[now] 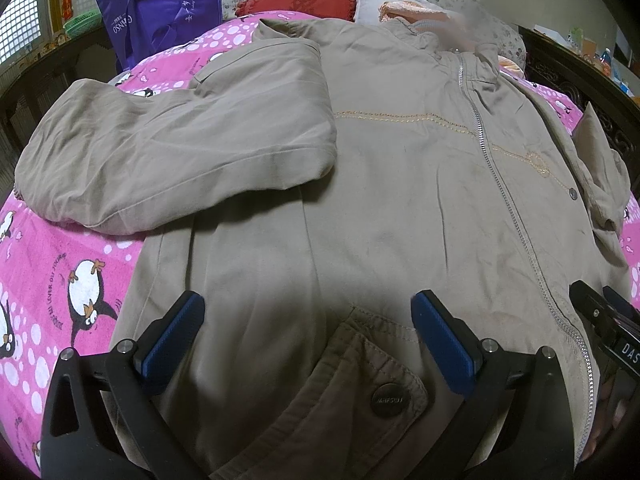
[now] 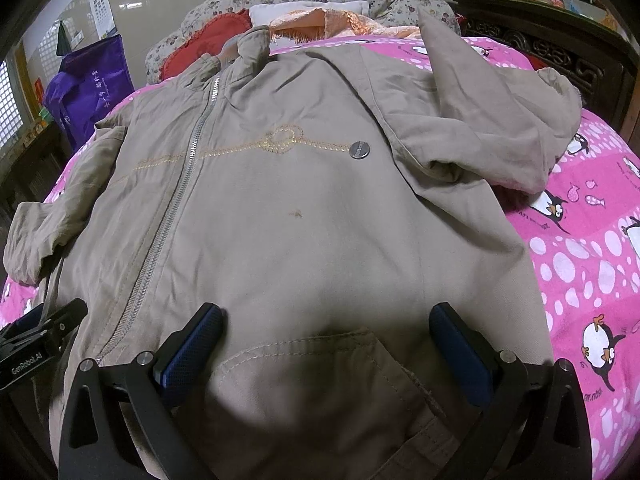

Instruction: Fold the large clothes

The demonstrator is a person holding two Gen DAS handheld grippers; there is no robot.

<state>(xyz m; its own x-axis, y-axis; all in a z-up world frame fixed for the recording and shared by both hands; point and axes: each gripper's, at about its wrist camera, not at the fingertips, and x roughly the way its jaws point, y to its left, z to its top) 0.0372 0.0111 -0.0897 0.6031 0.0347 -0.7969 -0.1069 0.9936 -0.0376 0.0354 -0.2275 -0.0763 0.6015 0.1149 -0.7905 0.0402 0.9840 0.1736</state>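
A large beige zip jacket lies front up on a pink penguin-print bedspread. Its left sleeve is folded across the chest, and its right sleeve lies bunched at the right side. My left gripper hovers open over the lower hem, above a pocket flap with a metal snap. My right gripper is also open, over the other pocket flap near the hem. Each gripper shows at the edge of the other's view.
Pillows and an orange cloth lie at the head of the bed. A purple bag stands to the left. A dark carved wooden bed frame with small items on it runs along the right.
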